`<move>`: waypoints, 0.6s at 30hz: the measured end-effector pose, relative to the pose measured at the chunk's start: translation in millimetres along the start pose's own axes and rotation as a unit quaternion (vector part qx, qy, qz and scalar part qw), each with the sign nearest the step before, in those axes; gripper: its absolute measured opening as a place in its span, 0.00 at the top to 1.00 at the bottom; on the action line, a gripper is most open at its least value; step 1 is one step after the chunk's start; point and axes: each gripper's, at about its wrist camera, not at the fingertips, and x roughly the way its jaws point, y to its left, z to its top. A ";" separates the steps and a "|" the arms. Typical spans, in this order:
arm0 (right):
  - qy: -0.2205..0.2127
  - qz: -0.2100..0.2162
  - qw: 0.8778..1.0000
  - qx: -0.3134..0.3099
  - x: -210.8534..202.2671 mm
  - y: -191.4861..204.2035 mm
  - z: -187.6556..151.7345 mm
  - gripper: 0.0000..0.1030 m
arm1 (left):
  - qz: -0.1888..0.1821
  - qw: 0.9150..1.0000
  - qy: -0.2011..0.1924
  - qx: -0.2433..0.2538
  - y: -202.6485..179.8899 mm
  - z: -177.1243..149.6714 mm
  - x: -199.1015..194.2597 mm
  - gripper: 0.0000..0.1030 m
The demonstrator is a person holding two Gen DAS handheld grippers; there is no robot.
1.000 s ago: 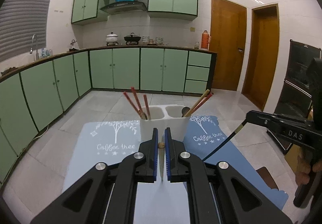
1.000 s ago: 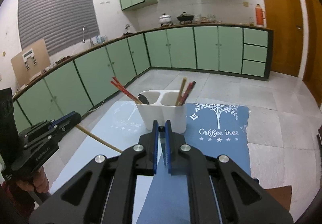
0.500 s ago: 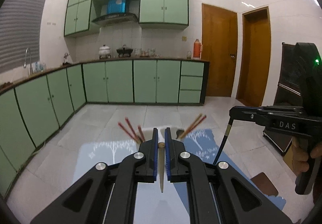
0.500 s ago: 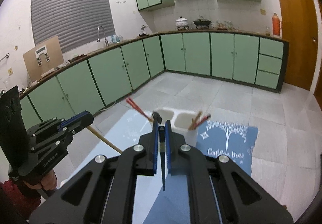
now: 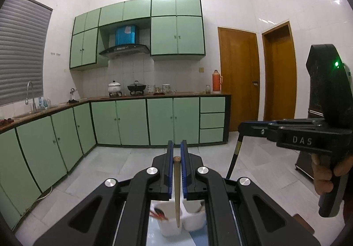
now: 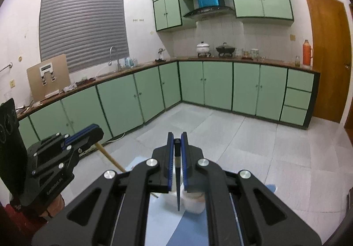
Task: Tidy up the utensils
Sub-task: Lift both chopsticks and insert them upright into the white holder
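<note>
At the bottom centre of its own view, the left tool [image 5: 176,153] is clamped on a pale wooden chopstick [image 5: 177,190] that hangs tip-down over the white two-part holder [image 5: 174,224], low in the frame. The right tool [image 6: 177,142] is clamped on a dark chopstick [image 6: 177,182], its tip pointing down in front of the same holder at the bottom centre.

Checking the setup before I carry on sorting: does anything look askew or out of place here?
Nothing stands out. The left claw is shut on a wooden chopstick, the right claw on a black chopstick, both hanging tip-down above the upright white holder.
</note>
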 end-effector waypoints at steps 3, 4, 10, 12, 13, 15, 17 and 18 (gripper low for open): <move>-0.004 -0.010 1.000 -0.001 17.4 -11.0 10.8 0.95 | 0.006 1.000 -0.002 -0.001 4.7 6.0 22.8 0.94; -0.003 -0.013 1.000 -0.001 23.4 -14.8 12.6 0.95 | 0.008 1.000 -0.002 -0.002 7.0 7.1 30.1 0.94; 0.018 -0.024 1.000 0.009 64.8 -34.8 1.5 0.95 | 0.011 1.000 0.015 -0.014 15.4 -2.3 77.4 0.94; 0.030 -0.019 0.999 0.015 77.2 -39.3 -7.9 0.95 | 0.012 0.999 0.031 -0.016 17.0 -13.6 92.7 0.94; 0.037 -0.016 0.999 0.017 83.1 -40.7 -14.0 0.94 | 0.011 0.999 0.036 -0.017 17.1 -18.8 96.1 0.94; 0.049 -0.014 0.999 0.019 91.2 -42.0 -24.5 0.94 | 0.010 0.998 0.053 -0.019 18.9 -30.9 106.0 0.94; 0.060 -0.012 0.998 0.023 98.0 -42.0 -33.3 0.93 | 0.009 0.997 0.067 -0.022 22.3 -41.0 113.4 0.94; 0.063 -0.012 0.998 0.026 99.6 -43.5 -37.7 0.91 | 0.009 0.997 0.075 -0.026 24.6 -46.0 116.1 0.93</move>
